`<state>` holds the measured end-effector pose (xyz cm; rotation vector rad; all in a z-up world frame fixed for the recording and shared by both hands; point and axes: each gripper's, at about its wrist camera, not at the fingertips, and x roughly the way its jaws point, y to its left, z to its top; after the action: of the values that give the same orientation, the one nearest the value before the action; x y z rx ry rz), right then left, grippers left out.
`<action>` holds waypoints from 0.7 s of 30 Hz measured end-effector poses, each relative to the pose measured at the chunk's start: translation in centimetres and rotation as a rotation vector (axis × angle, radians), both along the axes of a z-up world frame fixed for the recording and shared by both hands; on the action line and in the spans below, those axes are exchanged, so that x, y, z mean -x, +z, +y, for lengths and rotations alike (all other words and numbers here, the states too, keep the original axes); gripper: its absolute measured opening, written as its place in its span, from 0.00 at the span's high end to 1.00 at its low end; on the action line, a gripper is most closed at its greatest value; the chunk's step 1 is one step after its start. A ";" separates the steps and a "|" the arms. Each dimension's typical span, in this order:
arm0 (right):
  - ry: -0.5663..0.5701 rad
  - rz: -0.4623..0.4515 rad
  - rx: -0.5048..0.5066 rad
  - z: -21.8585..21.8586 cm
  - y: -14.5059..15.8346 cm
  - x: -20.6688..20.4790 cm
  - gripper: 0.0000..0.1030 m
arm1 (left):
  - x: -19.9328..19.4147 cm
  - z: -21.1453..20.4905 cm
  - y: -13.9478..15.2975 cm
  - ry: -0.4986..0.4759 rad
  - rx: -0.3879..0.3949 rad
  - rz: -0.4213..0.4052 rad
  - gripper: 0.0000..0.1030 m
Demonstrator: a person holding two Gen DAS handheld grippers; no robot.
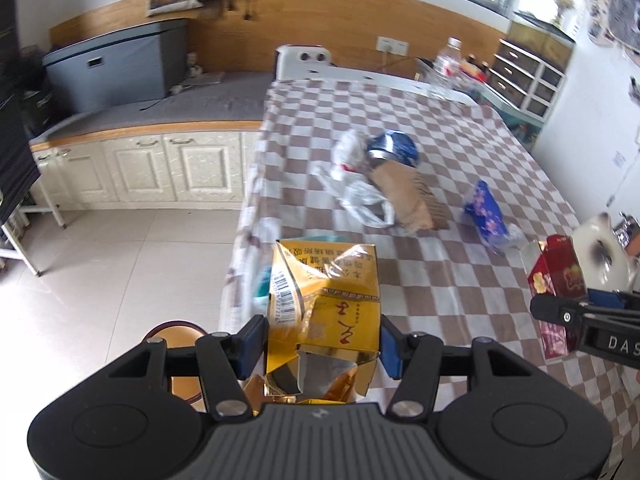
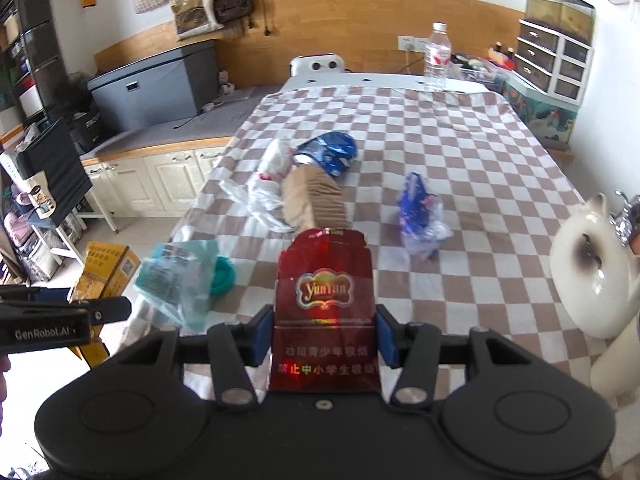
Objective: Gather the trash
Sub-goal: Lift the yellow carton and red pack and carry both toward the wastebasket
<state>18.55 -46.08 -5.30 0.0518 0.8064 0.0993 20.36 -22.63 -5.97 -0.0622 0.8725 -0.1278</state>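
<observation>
My left gripper (image 1: 320, 340) is shut on a torn gold cigarette carton (image 1: 326, 292), held above the table's left edge; the carton also shows in the right wrist view (image 2: 106, 268). My right gripper (image 2: 325, 332) is shut on a red cigarette carton (image 2: 325, 320), seen in the left wrist view (image 1: 554, 288) at the right. On the checkered tablecloth (image 2: 460, 152) lie a white plastic bag (image 2: 264, 192), a brown cardboard piece (image 2: 316, 196), a blue foil wrapper (image 2: 332, 152), a blue flowered packet (image 2: 418, 208) and a teal plastic bag (image 2: 180, 280).
A clear water bottle (image 2: 438, 56) stands at the table's far end. A white cat figurine (image 2: 592, 272) stands at the right edge. A round brown stool or bin (image 1: 176, 332) sits on the floor below my left gripper. White cabinets (image 1: 152, 168) line the left wall.
</observation>
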 end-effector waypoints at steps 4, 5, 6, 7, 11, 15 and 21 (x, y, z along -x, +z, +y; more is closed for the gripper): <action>0.015 -0.003 0.000 2.5 0.2 0.0 0.49 | 0.0 2.8 0.1 0.017 0.008 -0.003 0.44; 0.016 -0.004 -0.001 3.2 0.2 -0.1 0.49 | 0.0 3.7 0.1 0.016 0.009 -0.004 0.44; 0.017 -0.007 0.000 4.0 0.3 -0.2 0.49 | -0.1 4.5 0.0 0.016 0.010 -0.006 0.44; 0.018 -0.009 0.000 4.8 0.3 -0.2 0.49 | -0.2 5.5 -0.1 0.016 0.011 -0.005 0.44; 0.014 -0.011 0.008 8.7 0.5 -0.8 0.49 | -1.2 9.6 -0.3 0.007 0.021 -0.001 0.44; 0.003 -0.002 0.012 13.5 0.6 -1.7 0.49 | -2.5 14.2 -0.4 -0.001 0.018 0.008 0.44; 0.012 0.017 0.004 21.0 -0.4 -3.9 0.49 | -5.2 21.1 -1.8 -0.013 0.006 0.033 0.44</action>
<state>22.43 -25.09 -5.70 0.0442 0.8244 0.1088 25.56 -1.48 -7.79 -0.0639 0.9057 -0.1420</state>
